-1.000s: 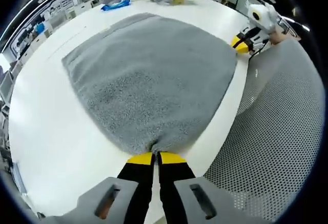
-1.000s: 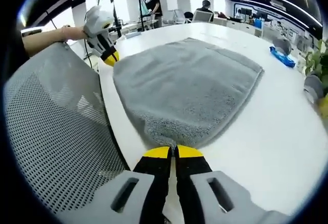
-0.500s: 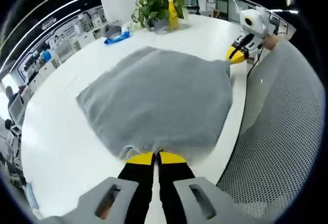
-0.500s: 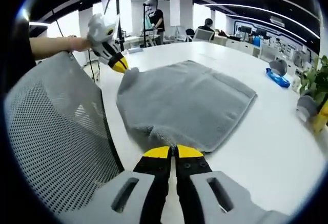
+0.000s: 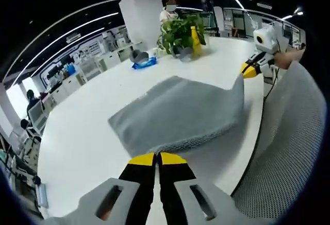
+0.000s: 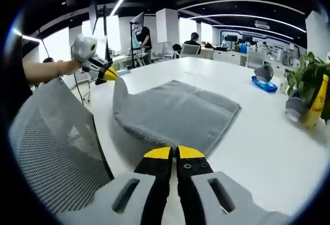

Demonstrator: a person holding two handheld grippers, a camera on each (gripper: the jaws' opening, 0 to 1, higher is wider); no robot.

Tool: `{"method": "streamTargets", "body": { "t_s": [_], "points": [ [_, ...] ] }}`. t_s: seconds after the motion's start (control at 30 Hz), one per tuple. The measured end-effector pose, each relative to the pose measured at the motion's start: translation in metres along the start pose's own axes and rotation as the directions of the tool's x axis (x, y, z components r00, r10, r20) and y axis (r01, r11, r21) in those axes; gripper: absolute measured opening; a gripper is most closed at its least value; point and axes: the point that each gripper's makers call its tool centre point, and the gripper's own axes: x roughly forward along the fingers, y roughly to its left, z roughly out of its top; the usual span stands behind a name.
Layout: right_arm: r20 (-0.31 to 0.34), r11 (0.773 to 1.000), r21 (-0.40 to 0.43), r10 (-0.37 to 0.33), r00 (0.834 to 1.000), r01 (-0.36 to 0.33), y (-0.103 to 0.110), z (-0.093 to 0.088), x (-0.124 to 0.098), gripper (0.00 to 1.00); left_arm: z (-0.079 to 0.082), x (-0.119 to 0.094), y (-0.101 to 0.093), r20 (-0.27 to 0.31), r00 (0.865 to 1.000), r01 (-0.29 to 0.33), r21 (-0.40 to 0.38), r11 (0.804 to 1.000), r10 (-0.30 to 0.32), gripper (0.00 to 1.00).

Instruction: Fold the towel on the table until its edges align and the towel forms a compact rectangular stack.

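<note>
Grey towel [image 5: 178, 114] lies on the white table [image 5: 77, 148], its near edge lifted off the tabletop and its far edge resting flat.

Left tongs [image 5: 157, 158]: yellow-tipped jaws pressed together, pinching one near corner of the towel. These tongs also appear in the right gripper view [image 6: 110, 73], held by a hand [image 6: 64, 67] at the towel's raised far-left corner.

Right tongs [image 6: 173, 152]: jaws closed together on the other near corner of the towel [image 6: 172, 109]. In the left gripper view they [image 5: 249, 71] sit at the towel's lifted right corner, which is pulled up into a peak.

The towel hangs in a shallow sag between the two gripped corners, with shadow under it on the table.

A grey mesh chair back [image 5: 289, 148] stands just beside the table edge nearest the towel; also seen in the right gripper view [image 6: 51, 153].

Beyond the towel's far edge: potted plant [image 5: 180, 29], yellow bottle [image 5: 195, 34] touching the plant leaves, blue item [image 5: 145, 63] near a grey object [image 5: 138, 55].

Office desks and people stand well beyond the table.
</note>
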Motion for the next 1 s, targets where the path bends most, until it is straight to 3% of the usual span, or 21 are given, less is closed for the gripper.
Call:
{"method": "streamTargets", "body": {
  "t_s": [0.17,0.33,0.47,0.67,0.83,1.0],
  "points": [
    [0.032,1.0,0.023,-0.018,0.999,0.017,-0.007,0.011,-0.004,0.0,0.032,-0.01,0.002,0.075,0.996,-0.049,0.023,0.999,0.047,0.01],
    [0.08,0.999,0.044,-0.035,0.996,0.032,-0.012,0.026,-0.009,0.0,0.055,-0.013,0.0,0.147,0.986,-0.069,-0.024,0.997,0.072,0.01],
    [0.112,0.997,0.057,-0.055,0.992,0.049,-0.015,0.037,-0.014,0.0,0.07,-0.017,-0.006,0.212,0.973,-0.072,-0.073,0.995,0.086,0.01],
    [0.187,0.994,0.087,-0.077,0.979,0.062,-0.02,0.058,-0.025,0.0,0.097,-0.026,-0.014,0.319,0.942,-0.066,-0.135,0.989,0.106,0.01],
    [0.233,0.994,0.041,-0.111,0.966,0.105,-0.025,0.071,-0.035,0.0,0.107,-0.03,-0.014,0.369,0.92,-0.091,-0.124,0.988,0.131,0.01],
    [0.29,0.991,0.084,-0.124,0.949,0.103,-0.027,0.084,-0.046,0.0,0.116,-0.038,-0.017,0.413,0.903,-0.051,-0.175,0.983,0.12,0.02]
  ]
}}
